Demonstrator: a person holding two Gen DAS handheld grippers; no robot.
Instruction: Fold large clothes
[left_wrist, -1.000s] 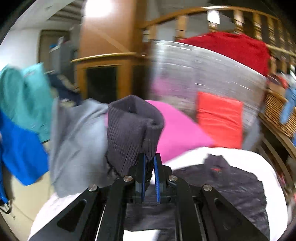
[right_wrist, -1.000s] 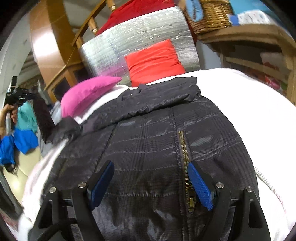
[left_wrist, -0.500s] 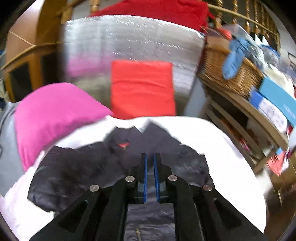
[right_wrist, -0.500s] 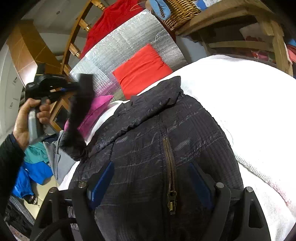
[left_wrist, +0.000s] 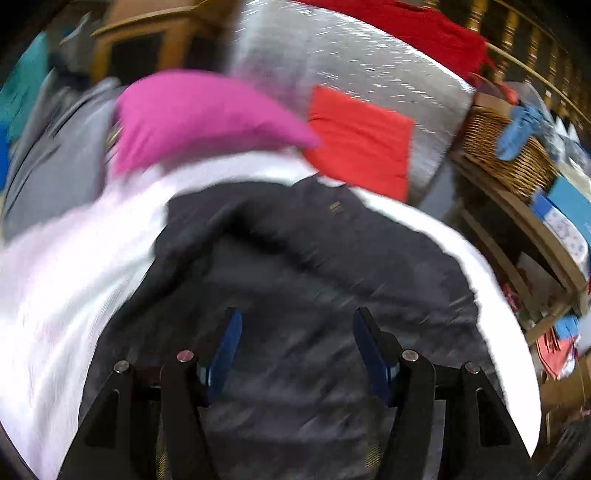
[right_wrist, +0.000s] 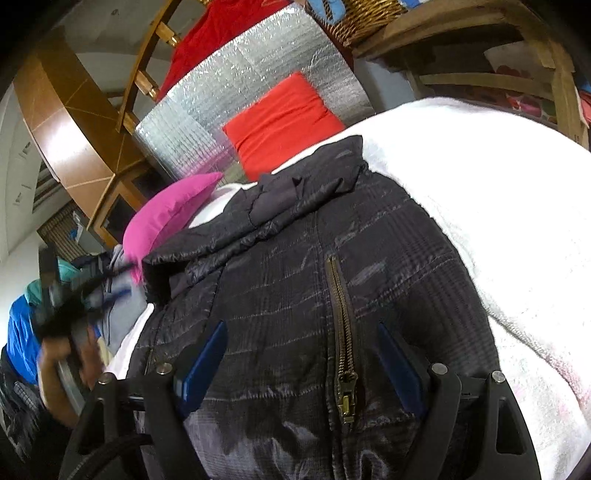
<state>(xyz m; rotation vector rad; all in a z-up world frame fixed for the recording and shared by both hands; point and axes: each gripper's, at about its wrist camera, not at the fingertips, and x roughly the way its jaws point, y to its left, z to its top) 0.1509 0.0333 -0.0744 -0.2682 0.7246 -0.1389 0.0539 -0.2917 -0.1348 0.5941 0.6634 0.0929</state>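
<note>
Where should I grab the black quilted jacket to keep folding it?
On the black quilted jacket, take the folded sleeve edge beside the pink pillow, coming from that side: it stands raised and loose there, while the zipped front lies flat.

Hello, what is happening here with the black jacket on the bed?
A person is folding a black quilted jacket that lies on a white blanket. The left gripper hangs over the jacket, its jaws opening, with nothing pinched between them. The right gripper is open above the brass zipper, gripping nothing. A pink pillow and a red cushion lie beyond.
</note>
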